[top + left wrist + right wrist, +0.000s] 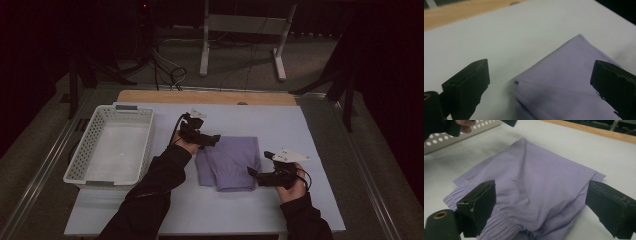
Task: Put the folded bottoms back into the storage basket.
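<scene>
folded lilac cloth (231,162) on pale blue tabletop (300,125), dim room; both grippers (214,140) (252,174) agape, prob. not touching.

Folded lilac garment (229,162) lies flat on the pale table sheet, about mid-table, right of the basket. Roughly square fold; gathered elastic band along the near edge (499,220). Soft creases across the top layer. One corner points toward the far side (579,37).

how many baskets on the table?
1. A white perforated basket sits at the table's left edge, to the left of the left gripper and the folded purple cloth. The right gripper view shows its wall behind the cloth.
</scene>
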### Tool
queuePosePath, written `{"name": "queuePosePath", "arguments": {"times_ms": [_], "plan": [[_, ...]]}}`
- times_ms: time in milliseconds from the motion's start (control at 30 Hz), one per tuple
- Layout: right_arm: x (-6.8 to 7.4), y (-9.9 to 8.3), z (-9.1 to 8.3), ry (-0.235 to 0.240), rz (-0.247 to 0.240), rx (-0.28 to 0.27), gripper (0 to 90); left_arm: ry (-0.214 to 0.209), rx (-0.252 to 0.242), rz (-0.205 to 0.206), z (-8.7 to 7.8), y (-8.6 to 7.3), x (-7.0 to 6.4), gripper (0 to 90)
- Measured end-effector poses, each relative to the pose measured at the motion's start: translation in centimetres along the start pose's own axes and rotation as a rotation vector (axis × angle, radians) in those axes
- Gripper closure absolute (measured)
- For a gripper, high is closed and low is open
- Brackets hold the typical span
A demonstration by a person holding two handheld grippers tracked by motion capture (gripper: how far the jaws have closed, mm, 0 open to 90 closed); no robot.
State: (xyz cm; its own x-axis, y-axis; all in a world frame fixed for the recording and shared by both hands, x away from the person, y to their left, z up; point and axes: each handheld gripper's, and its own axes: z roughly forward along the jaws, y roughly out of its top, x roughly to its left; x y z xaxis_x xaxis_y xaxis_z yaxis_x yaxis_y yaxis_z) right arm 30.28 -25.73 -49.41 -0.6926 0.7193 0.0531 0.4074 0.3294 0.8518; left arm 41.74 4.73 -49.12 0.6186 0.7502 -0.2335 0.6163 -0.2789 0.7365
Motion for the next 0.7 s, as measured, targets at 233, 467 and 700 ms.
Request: {"name": "queuePosePath", "arguments": {"times_ms": [233, 467, 700], "plan": [[0.1, -0.1, 0.1, -0.001, -0.004, 0.012, 9.5, 0.021, 0.031, -0.059, 1.7, -1.2, 1.0, 7.6], [0.1, -0.2, 0.3, 0.007, -0.008, 0.020, 9.5, 0.025, 0.081, -0.078, 3.3, -2.3, 1.4, 15.6], [0.2, -0.3, 0.5, 0.015, -0.009, 0.026, 9.6, 0.077, 0.115, 0.050, 4.1, -3.1, 0.4, 22.7]]}}
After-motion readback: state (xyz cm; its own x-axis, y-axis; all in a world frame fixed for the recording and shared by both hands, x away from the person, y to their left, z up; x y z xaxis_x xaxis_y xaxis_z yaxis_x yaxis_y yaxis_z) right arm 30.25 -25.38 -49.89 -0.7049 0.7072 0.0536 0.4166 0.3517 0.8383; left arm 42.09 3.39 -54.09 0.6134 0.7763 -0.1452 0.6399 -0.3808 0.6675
